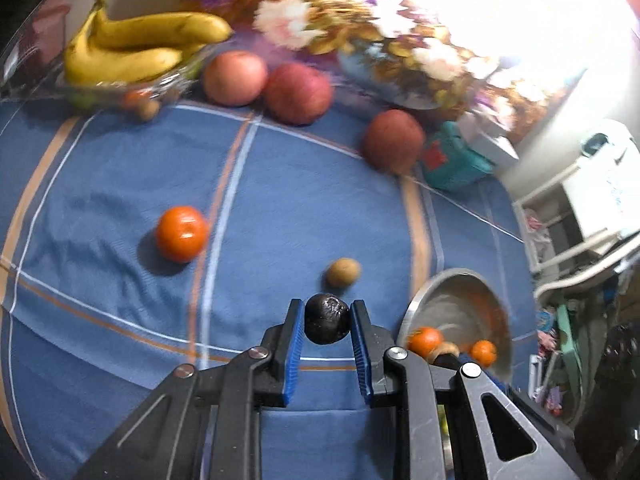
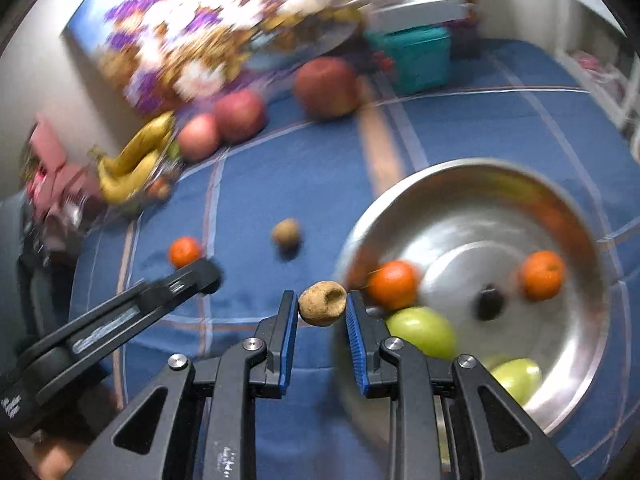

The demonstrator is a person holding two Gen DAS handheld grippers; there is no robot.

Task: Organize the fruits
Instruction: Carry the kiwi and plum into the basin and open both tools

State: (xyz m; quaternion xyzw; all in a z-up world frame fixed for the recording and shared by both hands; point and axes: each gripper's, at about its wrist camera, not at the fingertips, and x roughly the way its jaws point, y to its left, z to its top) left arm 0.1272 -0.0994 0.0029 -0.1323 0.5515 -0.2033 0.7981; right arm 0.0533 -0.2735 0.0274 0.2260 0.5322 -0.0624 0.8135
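Closest to my lenses are the two loads: my left gripper (image 1: 327, 322) has its blue pads pressed against a small dark wrinkled fruit (image 1: 326, 318), and my right gripper (image 2: 322, 307) is pinching a small tan fruit (image 2: 322, 303) with a dimple at its end, both lifted clear of the blue plaid cloth (image 1: 120, 184). Working down from the biggest things, that cloth covers the whole surface; on it at my right sits the steel bowl (image 2: 472, 176), already holding two oranges (image 2: 392, 284), two green fruits (image 2: 424, 330) and a small dark fruit (image 2: 490, 304). At the back edge a glass dish with bananas (image 1: 132, 48) stands beside three red apples (image 1: 298, 92), with a teal box (image 1: 456, 160) further right. Left loose on the cloth are one orange (image 1: 182, 233) and a small brown fruit (image 1: 343, 273), possibly a kiwi, though motion blur leaves me unsure. I judge I am mid-carry, taking both small fruits toward the bowl. Next, each gripper needs to get over the rim and low inside before I ease the fingers apart, the right one first since it is just beside the rim, so nothing bounces out or knocks the oranges.
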